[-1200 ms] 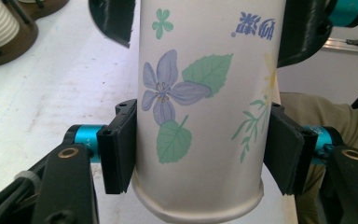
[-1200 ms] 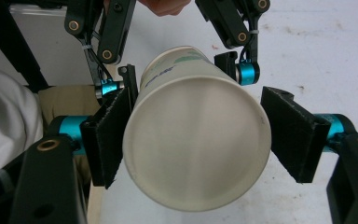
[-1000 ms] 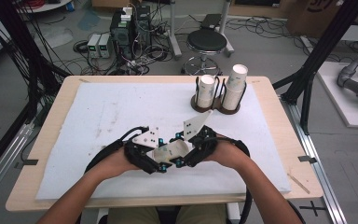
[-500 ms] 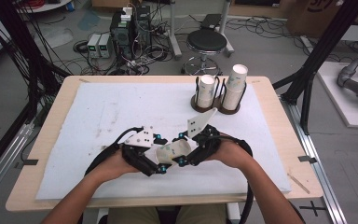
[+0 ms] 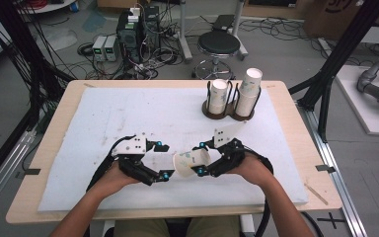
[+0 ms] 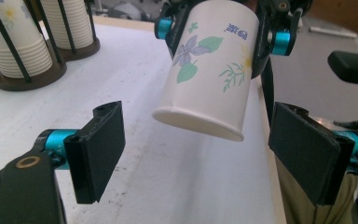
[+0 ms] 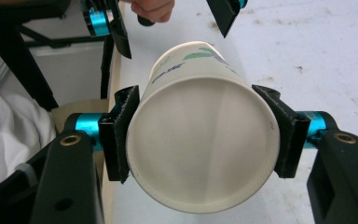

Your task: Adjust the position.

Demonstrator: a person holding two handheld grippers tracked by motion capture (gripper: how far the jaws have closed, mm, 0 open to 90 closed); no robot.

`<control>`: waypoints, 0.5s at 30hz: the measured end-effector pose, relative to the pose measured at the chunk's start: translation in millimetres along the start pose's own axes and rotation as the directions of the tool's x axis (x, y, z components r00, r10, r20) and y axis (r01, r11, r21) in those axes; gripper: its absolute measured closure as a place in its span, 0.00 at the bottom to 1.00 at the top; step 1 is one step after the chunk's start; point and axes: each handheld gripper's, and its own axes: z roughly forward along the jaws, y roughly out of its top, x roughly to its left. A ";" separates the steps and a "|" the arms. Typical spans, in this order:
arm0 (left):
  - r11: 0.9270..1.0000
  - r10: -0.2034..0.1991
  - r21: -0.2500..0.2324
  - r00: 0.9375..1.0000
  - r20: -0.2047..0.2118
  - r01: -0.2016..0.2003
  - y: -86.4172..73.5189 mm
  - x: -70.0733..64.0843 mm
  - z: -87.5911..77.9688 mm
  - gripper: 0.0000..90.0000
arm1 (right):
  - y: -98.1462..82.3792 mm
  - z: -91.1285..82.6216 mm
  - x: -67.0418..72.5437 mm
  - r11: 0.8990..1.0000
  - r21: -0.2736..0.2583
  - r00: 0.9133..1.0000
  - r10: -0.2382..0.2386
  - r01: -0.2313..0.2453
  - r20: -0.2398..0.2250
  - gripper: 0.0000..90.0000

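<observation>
Near the table's front edge, the right gripper (image 5: 197, 159) is pinching a paper cup (image 5: 191, 163) on its side, clear of the white mat (image 5: 103, 118). A second ago both grippers were meeting at the cup; now the left gripper (image 5: 163, 160) is standing apart, its jaws having just been opening, wide and empty. Blue characters beside the cup's flower print are showing upside down, too small to read.

A paper cup (image 5: 191, 163) lies sideways between the left gripper (image 5: 164, 160) and right gripper (image 5: 197, 159), near the surface's (image 5: 103, 113) front edge; the cup holder (image 5: 233, 101) stands behind.
</observation>
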 end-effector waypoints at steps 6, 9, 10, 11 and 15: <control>0.998 -0.022 -0.051 1.000 -0.003 0.022 -4.5 1.2 -2.4 0.20 | -12.3 -4.5 2.1 0.995 -0.093 1.000 0.021 -0.021 0.000 0.41; 0.997 -0.037 -0.073 0.999 0.006 0.038 -6.6 0.8 -1.9 0.20 | -16.1 -5.6 3.0 0.992 -0.122 1.000 0.029 -0.029 0.004 0.41; 0.996 -0.037 -0.075 0.999 0.011 0.038 -6.9 0.9 -1.5 0.20 | -17.9 -6.1 3.3 0.991 -0.133 0.999 0.033 -0.032 0.002 0.41; 0.995 -0.044 -0.089 0.999 0.017 0.045 -7.0 -0.1 0.8 0.20 | -21.3 -6.6 3.6 0.987 -0.156 0.999 0.036 -0.035 0.003 0.41; 0.995 -0.037 -0.091 0.999 0.026 0.039 -6.2 -0.9 5.2 0.19 | -23.7 -5.9 4.3 0.983 -0.184 1.000 0.027 -0.027 -0.003 0.41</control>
